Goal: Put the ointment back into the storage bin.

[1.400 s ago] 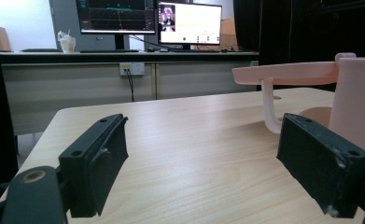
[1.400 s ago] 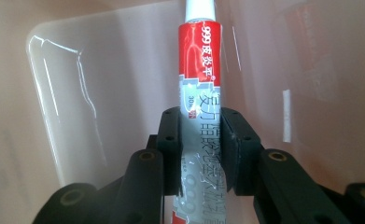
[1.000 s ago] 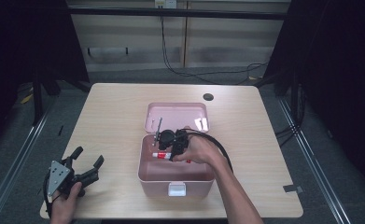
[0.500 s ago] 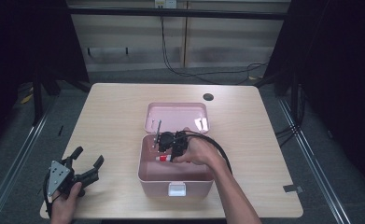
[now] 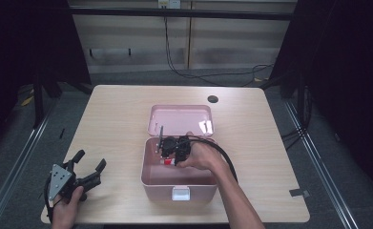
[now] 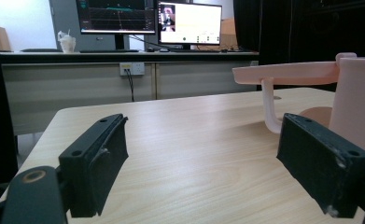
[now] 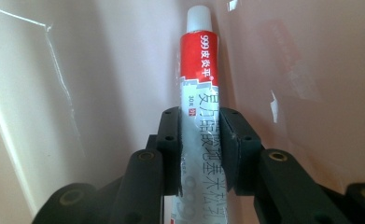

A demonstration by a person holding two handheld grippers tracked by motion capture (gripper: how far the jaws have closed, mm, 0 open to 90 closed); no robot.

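Right gripper [image 7: 200, 140] is clamped on the ointment tube [image 7: 198, 88] inside the pink box [image 5: 148, 179]; left gripper [image 6: 203, 158] rests spread, empty. Risk: the slick, soft tube could slide out if squeezed unevenly.

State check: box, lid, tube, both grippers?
Pink box: open, on the table.
Lid: swung back behind the box.
Ointment tube: white cap on, held inside the box.
Right gripper: jaws shut on the ointment tube, down in the box.
Left gripper: jaws open, nothing between them, low over the table left of the box.
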